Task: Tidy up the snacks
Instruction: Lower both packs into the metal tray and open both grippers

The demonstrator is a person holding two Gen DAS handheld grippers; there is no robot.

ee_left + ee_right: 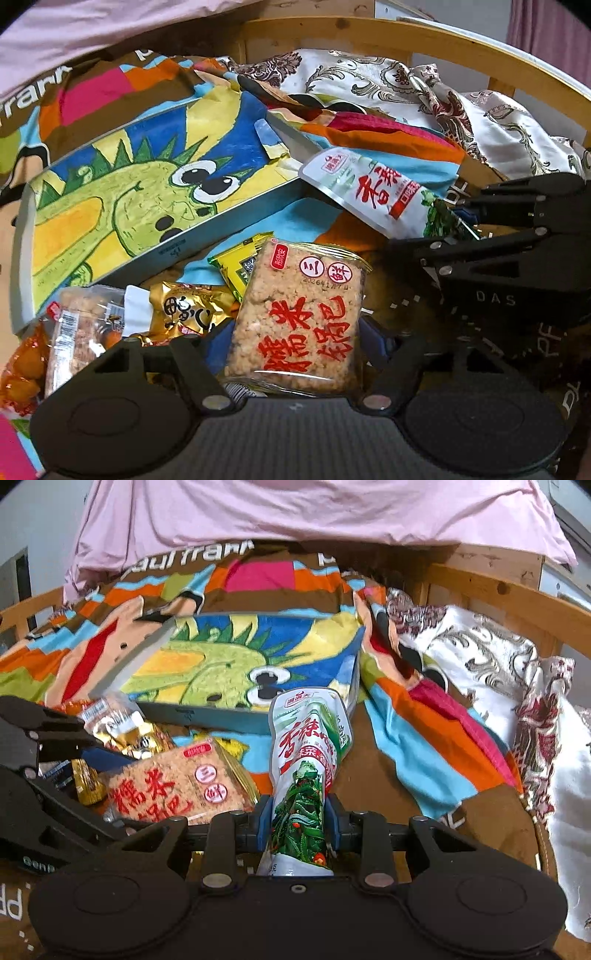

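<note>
- Left wrist view: between the fingers of the left gripper (297,332) stands a clear pack of puffed rice cake (301,314) with red characters; the jaws stand apart, and whether the blue pads press its sides cannot be told, since the pack hides them.
- Left of the rice cake pack lie a gold-wrapped snack (184,314), a clear packet with a barcode (75,332) and orange wrapped sweets (20,373); a yellow packet (236,266) peeks out just behind it.
- Behind the rice cake pack sits a shallow grey box (110,221) lined with a cartoon dinosaur print, tilted on the colourful blanket (110,85).
- Right of the rice cake pack, the right gripper (465,218) holds a white and green pouch (380,192), whose top reaches to the box corner.
- Right wrist view: the right gripper (299,823) is clamped on the white and green pouch (306,760) at its lower half; the pouch stands upright between the blue pads.
- Left of the pouch lies the rice cake pack (177,786), with the left gripper (55,753) at its left edge.
- Behind the pouch sits the grey box (236,657); its near wall is just behind the pouch top.
- Right of the pouch, a floral cloth (480,664) is bunched against a wooden rail (517,590).
</note>
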